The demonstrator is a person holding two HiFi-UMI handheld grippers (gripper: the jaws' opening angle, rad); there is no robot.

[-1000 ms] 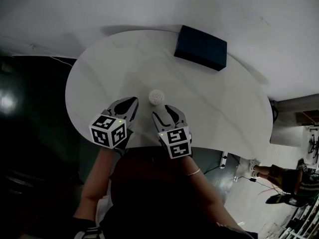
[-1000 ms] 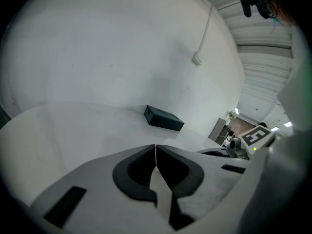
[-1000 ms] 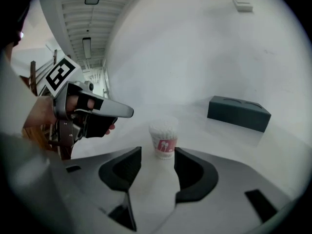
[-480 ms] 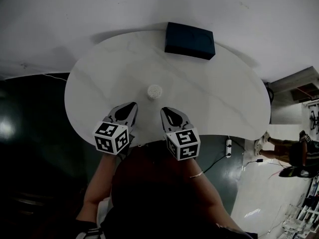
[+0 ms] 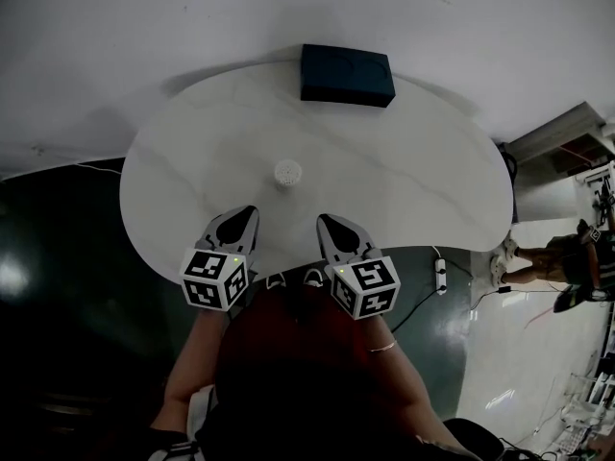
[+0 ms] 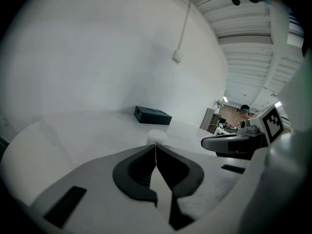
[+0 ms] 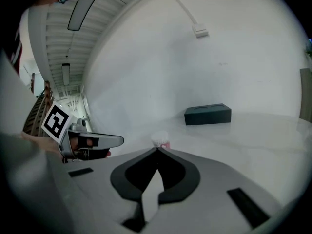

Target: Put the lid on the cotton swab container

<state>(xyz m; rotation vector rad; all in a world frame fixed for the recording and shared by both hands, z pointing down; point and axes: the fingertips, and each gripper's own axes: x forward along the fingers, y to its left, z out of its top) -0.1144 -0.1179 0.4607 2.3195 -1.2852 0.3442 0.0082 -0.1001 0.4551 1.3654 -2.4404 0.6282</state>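
**Left gripper (image 6: 156, 146) and right gripper (image 7: 157, 150) both closed on nothing at the near table edge**

The left gripper's jaws are pressed together. Their tips meet in a thin line and nothing sits between them. The right gripper's jaws likewise meet at the tips and grip nothing. In the head view the two grippers are held side by side over the near edge of the round white table (image 5: 413, 190). They are close to the person's body and apart from each other, and each points toward the table's middle.

The cotton swab container (image 5: 287, 172) stands upright on the table beyond the two grippers. It is ahead of the gap between them and touches neither. From above, its top reads as a small white disc. In the right gripper view a pinkish band shows lower on its side. In each gripper view the container appears just past the closed tips, and the other gripper shows off to one side.

A dark box (image 5: 347, 75) lies at the far edge of the table, well apart from the container. On the floor to the right of the table lies a power strip (image 5: 441, 279), and another person's legs (image 5: 538, 257) show near the picture's right edge.
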